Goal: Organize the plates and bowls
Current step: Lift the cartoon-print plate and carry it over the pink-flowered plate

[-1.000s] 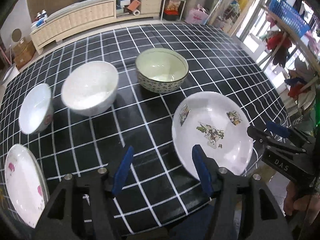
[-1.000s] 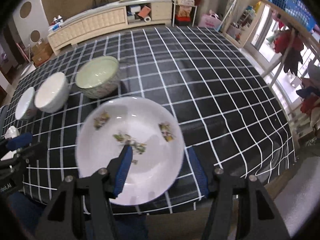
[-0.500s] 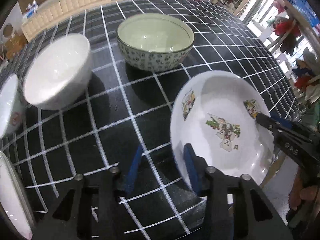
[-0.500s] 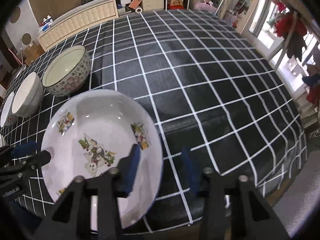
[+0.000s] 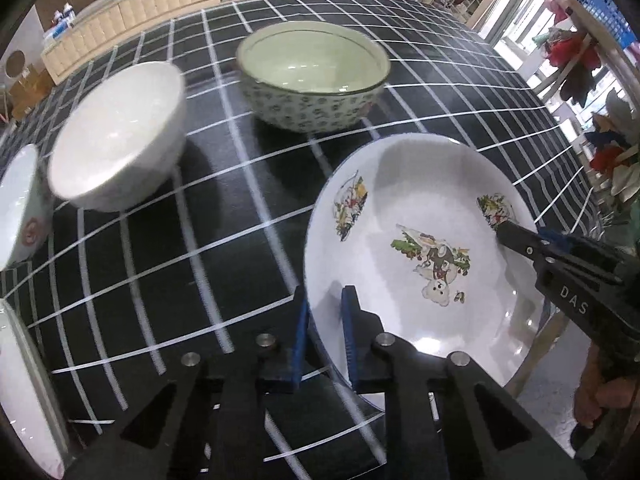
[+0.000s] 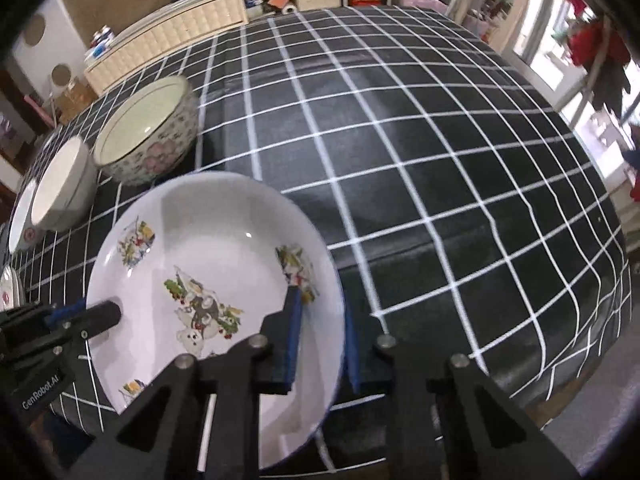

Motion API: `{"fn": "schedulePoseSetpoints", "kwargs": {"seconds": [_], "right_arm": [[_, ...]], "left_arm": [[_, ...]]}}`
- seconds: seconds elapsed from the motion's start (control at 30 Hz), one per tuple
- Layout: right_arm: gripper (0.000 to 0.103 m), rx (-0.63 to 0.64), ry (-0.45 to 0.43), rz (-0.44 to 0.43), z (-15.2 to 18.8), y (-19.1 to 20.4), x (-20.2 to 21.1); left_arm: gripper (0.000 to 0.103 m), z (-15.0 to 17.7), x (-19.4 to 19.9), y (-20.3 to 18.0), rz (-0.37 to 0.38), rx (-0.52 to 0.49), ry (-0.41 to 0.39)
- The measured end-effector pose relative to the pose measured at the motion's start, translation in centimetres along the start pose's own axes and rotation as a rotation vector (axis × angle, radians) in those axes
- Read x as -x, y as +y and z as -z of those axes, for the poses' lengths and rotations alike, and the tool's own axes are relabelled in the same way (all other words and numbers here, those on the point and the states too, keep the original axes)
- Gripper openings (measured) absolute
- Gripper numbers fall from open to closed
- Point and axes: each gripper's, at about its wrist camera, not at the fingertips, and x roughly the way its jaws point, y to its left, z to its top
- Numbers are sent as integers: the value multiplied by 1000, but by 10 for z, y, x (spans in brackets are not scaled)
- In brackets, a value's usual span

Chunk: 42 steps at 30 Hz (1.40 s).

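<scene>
Both my grippers pinch the cartoon plate [image 5: 420, 240]

My left gripper [image 5: 324, 312] clamps its left rim, my right gripper [image 6: 320, 320] its right rim; patterned bowl [image 5: 312, 76] sits ahead.

The right rim of a white cartoon-printed plate [image 6: 208, 264] is being clamped between the blue pads of the right gripper [image 6: 322, 328]. Its left rim is being pinched by the left gripper [image 6: 96, 314], over the black grid-patterned tablecloth [image 6: 440, 160].
</scene>
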Motion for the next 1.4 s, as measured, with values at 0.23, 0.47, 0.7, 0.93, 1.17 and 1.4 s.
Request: {"fn": "schedulePoseSetpoints", "kwargs": {"seconds": [0.23,0.47,0.7,0.93,1.17,1.4], "right_arm": [[24,102,15,-36,7,51,0],[23,197,37,-74,18,104,0],[24,265,47,-98,24,151,0],[24,269,57,-105,24,177,-2],[24,247,56,-102,20,177,-6],[25,247,51,-131,22,178,-7]], "left_arm": [[15,24,15,46,-34,69,10],[15,53,33,98,-70,154,13],[15,83,49,146,-87,217,7],[15,89,52,168,-69,251,16],[15,88,54,173,-69,244,4],[15,83,51,170,-68,251,-2]]}}
